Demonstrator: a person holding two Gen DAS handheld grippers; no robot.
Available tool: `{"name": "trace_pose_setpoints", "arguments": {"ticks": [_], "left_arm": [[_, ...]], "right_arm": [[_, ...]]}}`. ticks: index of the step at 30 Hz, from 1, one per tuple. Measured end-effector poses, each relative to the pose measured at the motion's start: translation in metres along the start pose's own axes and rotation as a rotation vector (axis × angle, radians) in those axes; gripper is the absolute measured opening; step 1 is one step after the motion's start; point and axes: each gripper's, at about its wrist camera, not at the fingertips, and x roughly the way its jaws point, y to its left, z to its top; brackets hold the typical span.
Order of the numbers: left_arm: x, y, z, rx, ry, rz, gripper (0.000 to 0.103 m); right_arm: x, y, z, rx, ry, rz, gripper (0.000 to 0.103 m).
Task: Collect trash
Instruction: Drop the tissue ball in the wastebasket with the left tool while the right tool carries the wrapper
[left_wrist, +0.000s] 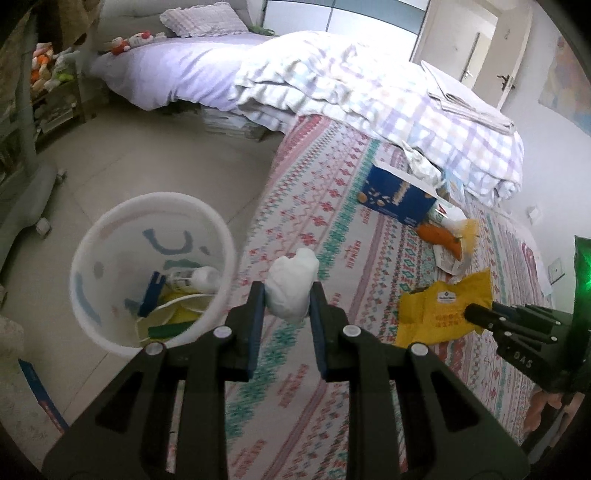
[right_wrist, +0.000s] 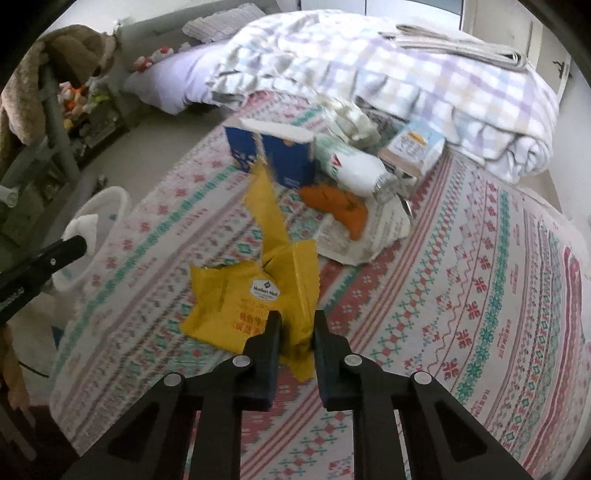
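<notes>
— So, where did the two grippers stand, taking the white bin (left_wrist: 147, 266) as the mark?

— The left gripper (left_wrist: 287, 295) was nearest, just right of the bin's rim, its fingers clamped on a white crumpled wad (left_wrist: 291, 286) held over the patterned bedspread (left_wrist: 332, 229). The bin stood on the floor against the bed's edge with a blue carton piece, a white bottle and yellow scraps inside.

— And the right one?

— Further right of the bin, the right gripper (right_wrist: 295, 325) had its fingers pressed on a corner of the yellow wrapper (right_wrist: 243, 295), which lay crumpled on the bedspread.

— Anything beyond that?

— Farther from the bin lay an orange wrapper (right_wrist: 340, 210) on a sheet of newspaper (right_wrist: 369, 236), then a blue box (right_wrist: 273, 155), a white bottle (right_wrist: 354, 170) touching it, and the checked quilt (right_wrist: 406, 81) behind them.
</notes>
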Motion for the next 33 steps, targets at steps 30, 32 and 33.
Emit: {"name": "trace_pose_setpoints", "arguments": {"ticks": [30, 32, 33], "left_arm": [[-0.027, 0.110, -0.008, -0.190, -0.009, 0.217, 0.077], [-0.028, 0.115, -0.009, -0.197, 0.007, 0.235, 0.081], [-0.029, 0.118, -0.010, -0.203, 0.015, 0.244, 0.083]], "right_arm": [[-0.021, 0.094, 0.049, -0.048, -0.123, 0.198, 0.013], [-0.018, 0.102, 0.051, -0.050, -0.123, 0.209, 0.013], [-0.016, 0.106, 0.053, -0.051, -0.124, 0.213, 0.013]]}}
